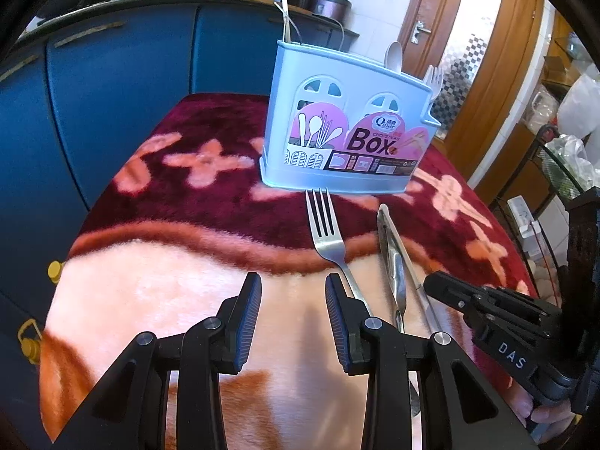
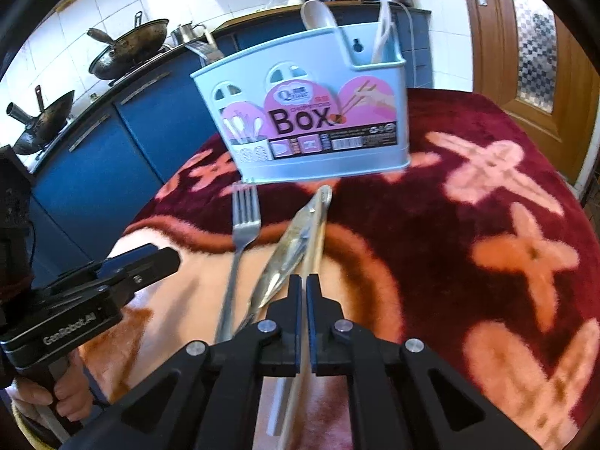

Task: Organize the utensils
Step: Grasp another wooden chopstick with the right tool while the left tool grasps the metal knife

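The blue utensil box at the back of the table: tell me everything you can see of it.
The blue utensil box looks like pale blue plastic. It stands upright on the red patterned blanket, beyond the metal fork. Its front has arched window cut-outs and a pink label reading "Box". A narrower compartment forms one end, and the taller back wall has a keyhole hanging slot. A white spoon and white plastic cutlery stick out of the top. No hand-held gripper touches it.

Left gripper [image 1: 293, 318], jaws parted over the blanket [image 1: 168, 292] with nothing between them; steel fork [image 1: 325, 232] lying tines toward the pale blue utensil box [image 1: 348, 127]; knife [image 1: 390, 258] just beside the fork; right gripper [image 1: 442, 285] at the knife's handle end; white spoon [image 1: 394, 54] and plastic fork [image 1: 434, 75] upright in the box.
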Motion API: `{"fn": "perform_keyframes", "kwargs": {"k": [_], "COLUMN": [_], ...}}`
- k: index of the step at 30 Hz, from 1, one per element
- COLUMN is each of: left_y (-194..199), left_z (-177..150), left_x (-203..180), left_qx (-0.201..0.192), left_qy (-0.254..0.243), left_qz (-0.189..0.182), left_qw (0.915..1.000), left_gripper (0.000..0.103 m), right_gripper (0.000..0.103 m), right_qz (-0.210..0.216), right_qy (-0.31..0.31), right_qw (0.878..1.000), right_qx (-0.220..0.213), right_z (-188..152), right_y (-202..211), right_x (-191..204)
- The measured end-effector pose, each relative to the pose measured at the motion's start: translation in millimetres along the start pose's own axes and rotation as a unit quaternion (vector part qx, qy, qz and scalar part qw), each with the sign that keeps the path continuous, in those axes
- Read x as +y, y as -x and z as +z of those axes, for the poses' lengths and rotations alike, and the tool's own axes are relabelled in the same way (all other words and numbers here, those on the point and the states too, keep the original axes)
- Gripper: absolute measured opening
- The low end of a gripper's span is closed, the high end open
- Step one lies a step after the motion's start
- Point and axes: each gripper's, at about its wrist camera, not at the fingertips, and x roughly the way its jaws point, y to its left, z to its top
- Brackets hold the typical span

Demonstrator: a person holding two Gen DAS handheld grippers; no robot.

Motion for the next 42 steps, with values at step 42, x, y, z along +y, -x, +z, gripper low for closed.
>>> {"fn": "perform_keyframes", "kwargs": {"k": [42], "left_y": [-2], "left_z": [-2], "left_x": [-26], "left_qx": [0.012], "left_qy": [-0.024], "left_qz": [-0.027], "left_qw": [0.9993], "left_gripper": [0.036], "right_gripper": [0.009], "right_qz": [-0.032], "right_qy": [-0.004], "right_qw": [0.999], "right_qx": [0.013], "right_z": [7], "right_y": [12], "right_x": [-22]}}
